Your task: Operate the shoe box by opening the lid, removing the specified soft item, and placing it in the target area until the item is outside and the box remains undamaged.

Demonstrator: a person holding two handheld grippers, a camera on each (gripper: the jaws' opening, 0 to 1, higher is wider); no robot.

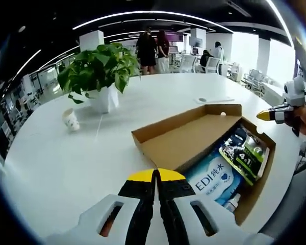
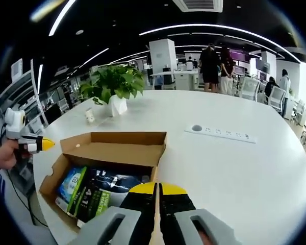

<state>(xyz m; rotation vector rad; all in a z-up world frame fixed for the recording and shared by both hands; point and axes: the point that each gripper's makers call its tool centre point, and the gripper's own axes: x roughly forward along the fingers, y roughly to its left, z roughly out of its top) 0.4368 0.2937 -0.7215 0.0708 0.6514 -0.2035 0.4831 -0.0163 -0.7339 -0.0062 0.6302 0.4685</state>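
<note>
A: Where is the shoe box [image 1: 194, 140] sitting, and why is it lying the way it is?

B: It is resting near the rim of the white table [image 1: 66, 168], its lid [image 1: 188, 133] already swung back and leaning up from the far long side. That is leaving the inside exposed, so the opening step is looking done.

A: And the soft things inside?

B: A blue and white pouch [image 1: 217, 181] is lying flat in the box, with a dark green packet [image 1: 245, 153] partly overlapping it. Which one is the specified item is not something the views are settling. Both are sitting inside the walls, nothing out yet.

A: What are the grippers doing?

B: The left gripper [image 1: 156, 176] is hovering just short of the near side of the box, its yellow-tipped jaws pressed together on nothing. The right gripper [image 2: 157, 190] is hanging over the opposite side, jaws likewise closed with nothing between them. Each is showing in the other's view as a yellow tip off to the side, held in a hand.

A: Why are they flanking the box like that?

B: Probably so that one is free to steady the cardboard while the other is reaching in; the jaws would need to part first.

A: Anything else on the table?

B: A potted plant [image 2: 115, 87], a small cup [image 1: 70, 119] and a white power strip [image 2: 222, 133] are standing well apart from the box, leaving bare surface for setting the item down
</note>
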